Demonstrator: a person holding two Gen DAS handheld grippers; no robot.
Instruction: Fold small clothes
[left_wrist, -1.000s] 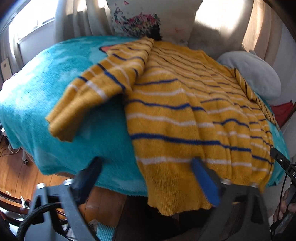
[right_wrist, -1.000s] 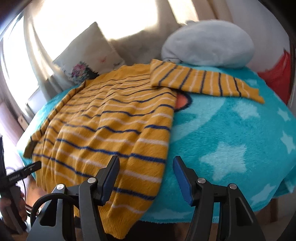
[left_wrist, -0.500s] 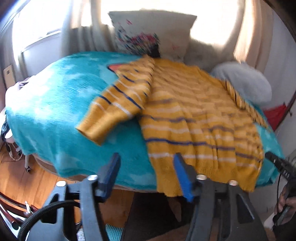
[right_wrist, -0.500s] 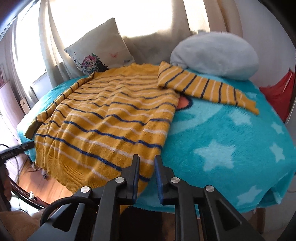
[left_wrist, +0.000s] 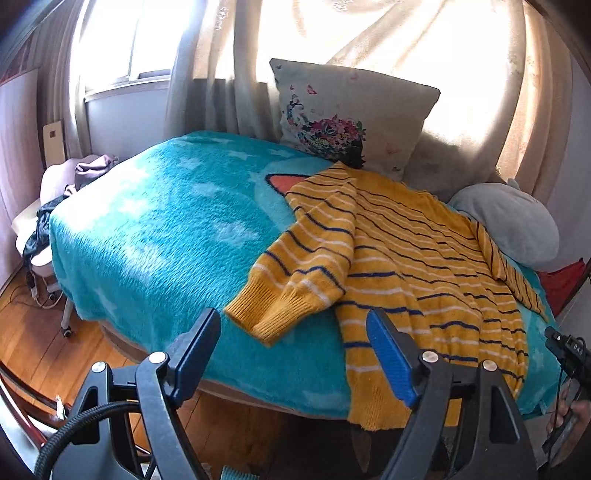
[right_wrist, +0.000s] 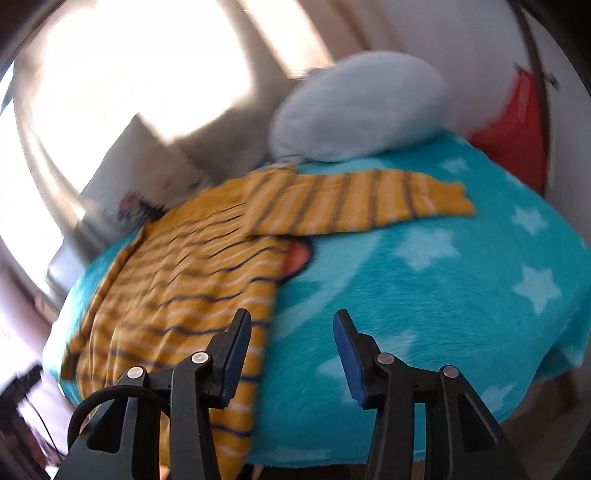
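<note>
sweater (left_wrist: 413, 258) lay flat on bed blanket (left_wrist: 155, 236), hem over edge. soft, limp knit, light. left gripper (left_wrist: 291, 354) and right gripper (right_wrist: 291, 354) both apart, empty. grab cuff (left_wrist: 273, 314) at 12 o'clock.

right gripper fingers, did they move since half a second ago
Yes. The right gripper fingers, then nearly shut over the sweater hem, now stand wide apart, with one over the teal blanket.

Motion blur smears the sweater (right_wrist: 192, 273) and floral pillow (right_wrist: 147, 177).
</note>
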